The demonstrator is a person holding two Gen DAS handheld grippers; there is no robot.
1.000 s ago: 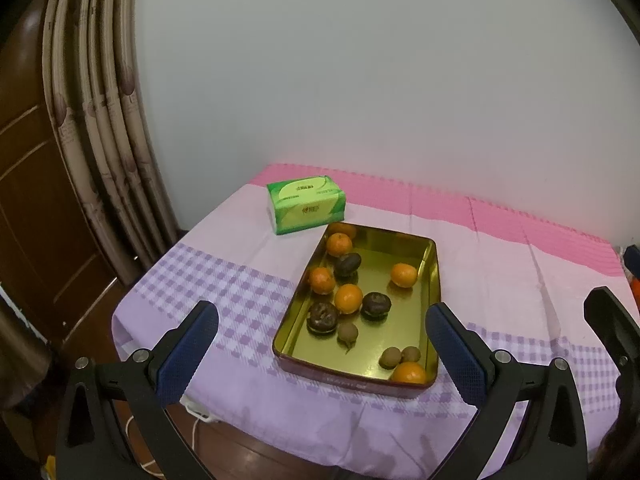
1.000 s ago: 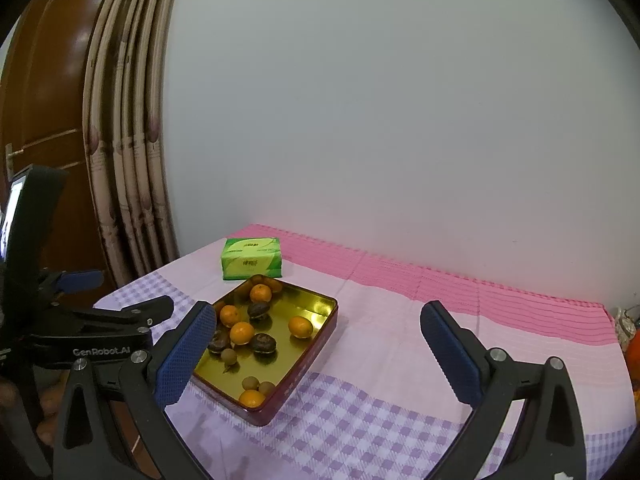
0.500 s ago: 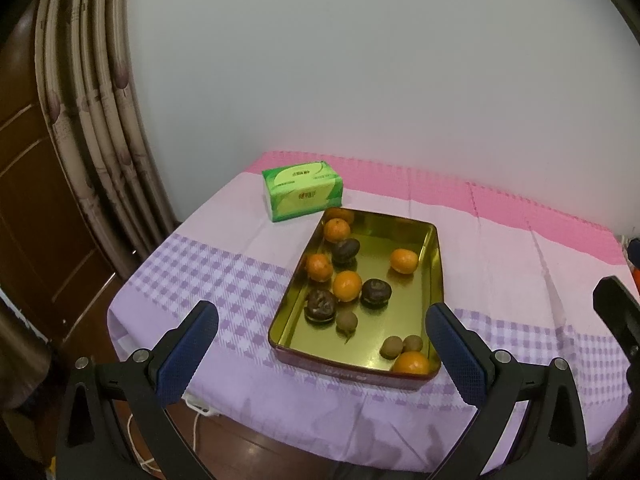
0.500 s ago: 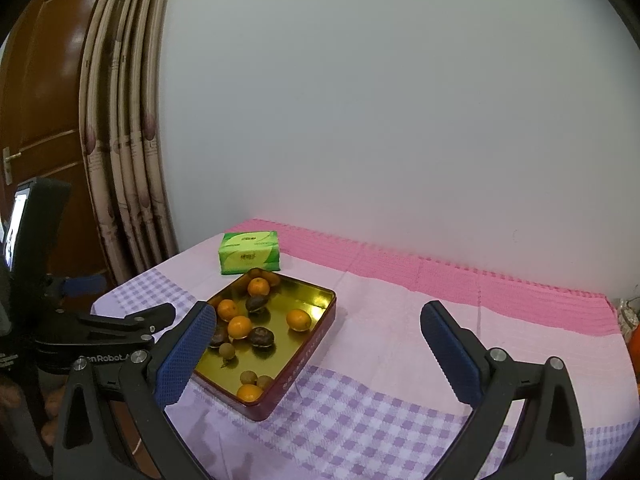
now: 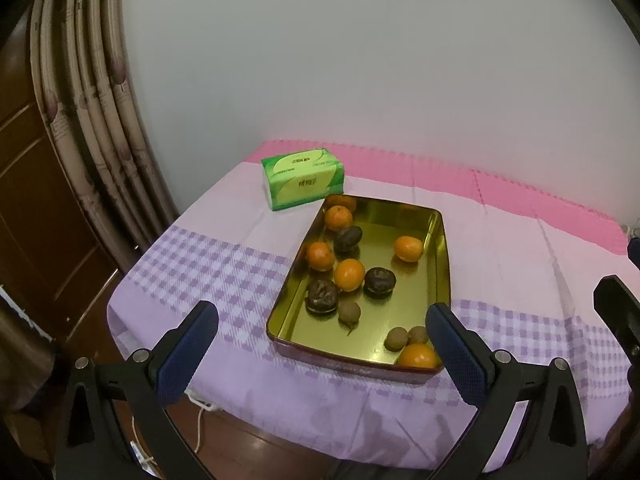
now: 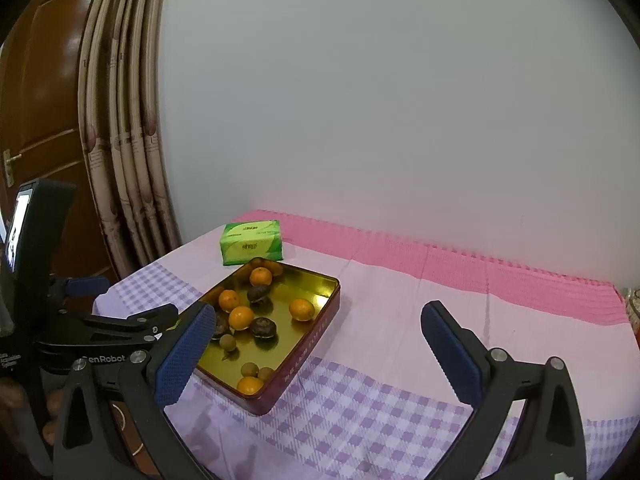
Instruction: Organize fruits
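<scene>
Fruit in tin (image 5: 442, 248) on worktop (image 5: 208, 264)

Oranges (image 5: 349, 275), dark fruits (image 5: 379, 280) and small brown ones (image 5: 396, 338) loose inside, tissue box (image 5: 303, 178) just behind; left tongs (image 5: 322, 354) and right tongs (image 6: 320, 356) both wide, empty, short of tin.

Plain white wall (image 6: 400, 100) behind, no marks or fittings, w/ a faint pink tint low down nr the table. Table (image 5: 520, 264) stands vs the wall, covered w/ a cloth: pink band at the back, pale pink in the middle, lilac-and-white check at the front, hanging over the edge. Beige patterned curtain (image 6: 120, 152) hangs in folds at left, beside a dark brown wooden door (image 6: 44, 92) w/ a brass handle. Floor (image 5: 248, 444) is dark reddish wood; a white cable (image 5: 198, 420) lies on it. Light dim, warm, indoor.
</scene>
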